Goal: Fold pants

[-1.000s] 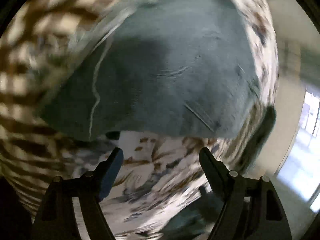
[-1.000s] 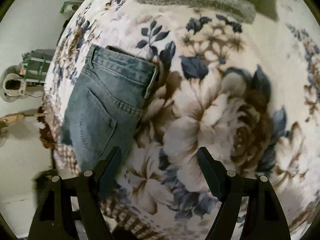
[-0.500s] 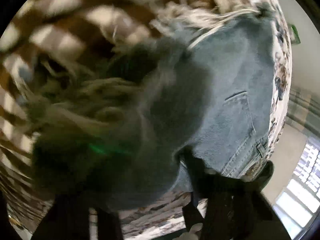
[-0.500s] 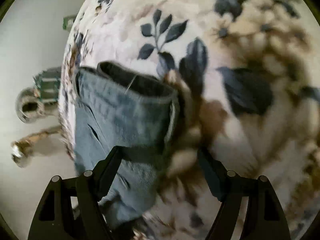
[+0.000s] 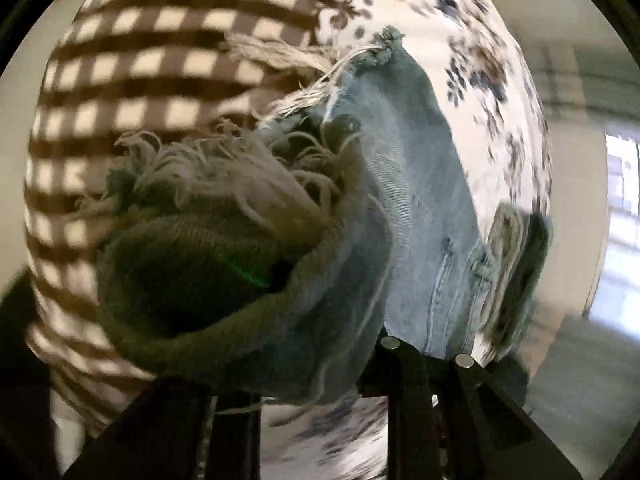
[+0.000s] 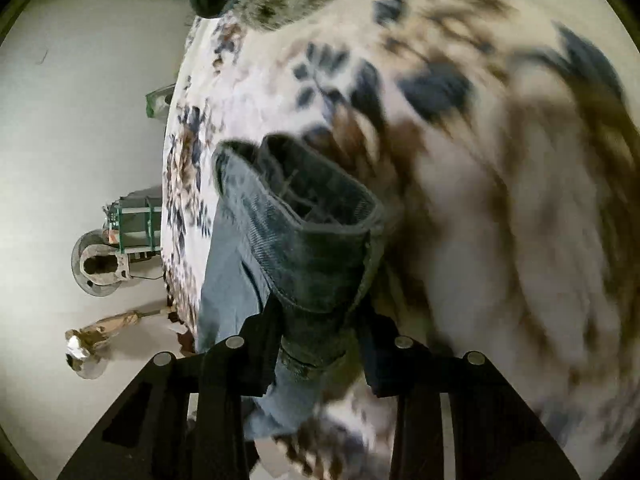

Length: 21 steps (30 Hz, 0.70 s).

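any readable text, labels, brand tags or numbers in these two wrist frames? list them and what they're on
None readable in either view.
jeans: no patch, tag or print legible; denim motion-blurred, frayed hem only.
floral blanket: pattern only, no lettering.
green-strapped box on the floor: any marking too small to read.
left tongs, right tongs: no visible markings.

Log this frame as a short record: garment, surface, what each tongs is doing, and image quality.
garment: jeans, blue denim, frayed hem
surface: floral blanket, checked border
left tongs: shut on the hem end, cloth bunched over the fingers
right tongs: shut on the waistband
fold state: not yet folded; both ends lifted
image quality: motion blur in both views
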{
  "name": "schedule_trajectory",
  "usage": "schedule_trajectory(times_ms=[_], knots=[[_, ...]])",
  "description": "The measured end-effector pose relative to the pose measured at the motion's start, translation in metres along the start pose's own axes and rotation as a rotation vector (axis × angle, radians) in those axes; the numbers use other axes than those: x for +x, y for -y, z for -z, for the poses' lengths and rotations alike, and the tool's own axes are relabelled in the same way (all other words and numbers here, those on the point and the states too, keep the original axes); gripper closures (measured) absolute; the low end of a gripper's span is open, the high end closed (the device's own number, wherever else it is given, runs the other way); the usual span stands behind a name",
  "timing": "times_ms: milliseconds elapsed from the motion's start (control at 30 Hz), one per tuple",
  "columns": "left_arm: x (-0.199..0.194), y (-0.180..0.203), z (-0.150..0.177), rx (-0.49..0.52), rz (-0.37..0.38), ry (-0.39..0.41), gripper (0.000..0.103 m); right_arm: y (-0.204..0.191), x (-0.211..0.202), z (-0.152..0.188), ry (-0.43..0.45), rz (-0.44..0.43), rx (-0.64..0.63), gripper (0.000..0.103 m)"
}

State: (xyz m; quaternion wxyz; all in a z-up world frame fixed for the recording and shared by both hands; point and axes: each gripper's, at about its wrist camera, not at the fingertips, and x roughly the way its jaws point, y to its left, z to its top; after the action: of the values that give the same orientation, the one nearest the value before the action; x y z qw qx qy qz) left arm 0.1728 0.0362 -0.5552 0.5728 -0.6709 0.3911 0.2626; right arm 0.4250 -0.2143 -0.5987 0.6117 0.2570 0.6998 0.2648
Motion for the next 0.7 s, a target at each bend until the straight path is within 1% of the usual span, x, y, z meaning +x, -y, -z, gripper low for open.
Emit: schedule_trajectory(times_ms=[33, 67, 100, 133, 167, 200, 233, 267, 300, 333, 367, 400, 433, 467, 533, 567, 600, 633, 700], knots=[[0.011, -0.005, 0.009, 0.034, -0.006, -0.007, 0.086, 0.003, -0.004, 0.010, -0.007, 0.001, 0.007, 0.067], [0.015, -0.011, 0.008, 0.071, -0.013, -0.015, 0.085, 0.012, -0.007, 0.022, -0.015, 0.008, 0.008, 0.067], [0.016, -0.024, 0.012, 0.090, -0.011, -0.017, 0.082, 0.016, -0.008, 0.033, -0.023, 0.024, 0.000, 0.067], [0.022, -0.031, 0.010, 0.103, -0.011, -0.019, 0.081, 0.022, -0.007, 0.041, -0.036, 0.027, -0.011, 0.066], [0.027, -0.041, 0.009, 0.103, -0.006, -0.027, 0.078, 0.026, -0.002, 0.046, -0.048, 0.027, -0.014, 0.063], [0.035, -0.049, 0.006, 0.076, 0.026, -0.033, 0.073, 0.032, 0.002, 0.048, -0.049, 0.030, -0.008, 0.056], [0.032, -0.062, 0.014, 0.058, 0.056, -0.027, 0.071, 0.041, 0.005, 0.050, -0.048, 0.027, 0.001, 0.055], [0.029, -0.074, 0.020, 0.038, 0.086, -0.011, 0.068, 0.051, 0.007, 0.050, -0.044, 0.026, 0.013, 0.048], [0.031, -0.076, 0.020, 0.027, 0.107, -0.001, 0.063, 0.058, 0.012, 0.046, -0.038, 0.005, 0.031, 0.041], [0.033, -0.079, 0.019, 0.001, 0.135, 0.016, 0.061, 0.068, 0.012, 0.045, -0.030, -0.020, 0.044, 0.039], [0.027, -0.087, 0.025, -0.016, 0.148, 0.026, 0.057, 0.073, 0.014, 0.043, -0.022, -0.046, 0.062, 0.036], [0.029, -0.088, 0.025, -0.036, 0.162, 0.036, 0.053, 0.076, 0.016, 0.040, -0.012, -0.079, 0.084, 0.035], [0.031, -0.087, 0.025, -0.049, 0.156, 0.044, 0.053, 0.078, 0.017, 0.038, -0.004, -0.100, 0.089, 0.034], [0.033, -0.086, 0.025, -0.059, 0.148, 0.054, 0.053, 0.077, 0.020, 0.036, 0.000, -0.109, 0.086, 0.031], [0.035, -0.081, 0.026, -0.083, 0.127, 0.076, 0.053, 0.074, 0.027, 0.033, 0.003, -0.111, 0.096, 0.031], [0.034, -0.077, 0.027, -0.086, 0.123, 0.090, 0.057, 0.072, 0.030, 0.033, 0.010, -0.111, 0.104, 0.031], [0.030, -0.072, 0.029, -0.077, 0.106, 0.112, 0.072, 0.071, 0.032, 0.034, 0.024, -0.112, 0.116, 0.034], [0.025, -0.071, 0.032, -0.067, 0.096, 0.121, 0.079, 0.065, 0.037, 0.031, 0.033, -0.103, 0.124, 0.044], [0.016, -0.060, 0.035, -0.032, 0.077, 0.135, 0.081, 0.061, 0.035, 0.034, 0.053, -0.086, 0.138, 0.059]])
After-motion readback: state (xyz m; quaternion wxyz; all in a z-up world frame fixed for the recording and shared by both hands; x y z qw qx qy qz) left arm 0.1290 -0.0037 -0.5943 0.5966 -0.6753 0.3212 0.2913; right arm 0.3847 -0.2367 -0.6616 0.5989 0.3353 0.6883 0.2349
